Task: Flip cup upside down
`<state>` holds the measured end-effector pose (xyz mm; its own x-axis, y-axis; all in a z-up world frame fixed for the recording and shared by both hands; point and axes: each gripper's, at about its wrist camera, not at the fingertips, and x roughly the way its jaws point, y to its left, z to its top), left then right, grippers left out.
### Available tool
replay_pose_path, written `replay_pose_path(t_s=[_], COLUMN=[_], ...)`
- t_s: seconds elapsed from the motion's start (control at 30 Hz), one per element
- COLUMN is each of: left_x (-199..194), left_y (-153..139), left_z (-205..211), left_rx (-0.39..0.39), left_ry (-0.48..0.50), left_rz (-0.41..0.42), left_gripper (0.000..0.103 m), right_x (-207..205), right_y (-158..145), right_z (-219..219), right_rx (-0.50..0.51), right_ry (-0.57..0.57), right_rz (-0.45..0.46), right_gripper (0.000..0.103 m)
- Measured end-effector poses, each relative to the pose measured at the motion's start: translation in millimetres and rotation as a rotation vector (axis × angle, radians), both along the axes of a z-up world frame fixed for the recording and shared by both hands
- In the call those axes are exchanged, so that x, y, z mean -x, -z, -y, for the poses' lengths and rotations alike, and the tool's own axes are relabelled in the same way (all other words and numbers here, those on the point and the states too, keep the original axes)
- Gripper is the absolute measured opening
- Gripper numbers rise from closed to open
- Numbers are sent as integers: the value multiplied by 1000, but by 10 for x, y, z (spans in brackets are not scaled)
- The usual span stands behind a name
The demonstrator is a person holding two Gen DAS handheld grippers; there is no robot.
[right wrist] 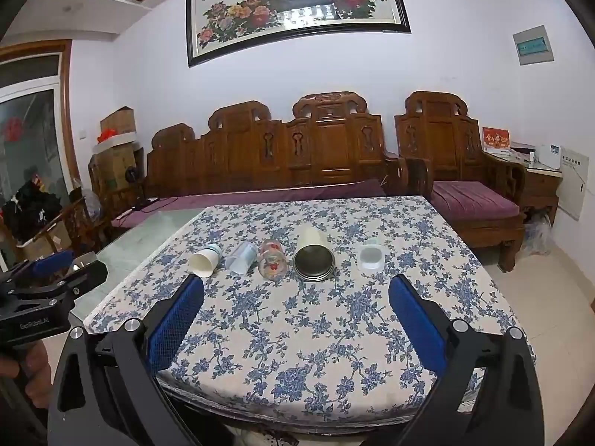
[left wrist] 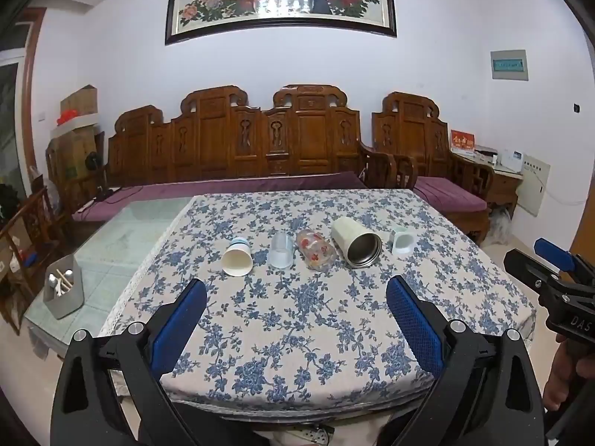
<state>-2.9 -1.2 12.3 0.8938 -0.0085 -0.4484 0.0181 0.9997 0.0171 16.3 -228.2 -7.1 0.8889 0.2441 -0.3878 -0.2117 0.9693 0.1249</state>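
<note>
**A:** Five cups lie on their sides in a row across the middle of the bench (left wrist: 260,334) with its blue-flowered cloth: a white paper cup with a blue band (left wrist: 238,256), a clear frosted plastic cup (left wrist: 279,252), a glass tumbler printed with red flowers (left wrist: 316,249), a cream tumbler with a steel interior (left wrist: 357,241), and a small pale-green mug (left wrist: 402,242). Which one is meant, I cannot tell.

**B:** And the tools?

**A:** Both are well short of the row. The left hand-held gripper (left wrist: 295,329) has its blue pads spread wide, nothing between them. The right hand-held gripper (right wrist: 297,329) is likewise wide apart and empty.

**B:** What could go wrong?

**A:** My guess: every cup is round and lying down, so a pad nudging one off-centre would likely roll it into its neighbour, as the middle three lie just beside each other. The glass tumbler looks slick and may slip during the turn. The paper cup may crush under a hard squeeze.

**B:** And the cloth?

**A:** It may drag if a pad scrapes it.
</note>
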Motion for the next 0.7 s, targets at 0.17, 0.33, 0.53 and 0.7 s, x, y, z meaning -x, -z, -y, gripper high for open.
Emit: replay_pose_path(t_s=[0.17, 0.33, 0.53, 0.7], left_x=[8, 13, 21, 23], left_y=[-11, -27, -40, -41], left_z=[1, -7, -13, -10], left_rx=[4, 4, 5, 5], left_ry=[2, 2, 3, 2], left_rz=[4, 8, 9, 10], left_gripper=[93, 93, 93, 93], right_x=[-4, 27, 26, 24], right_y=[-30, -96, -97, -106], right_z=[-14, -42, -42, -50], right_rx=[1, 1, 0, 2], right_ry=[0, -2, -2, -5], right_rz=[4, 9, 10, 12], right_gripper=[100, 100, 100, 100])
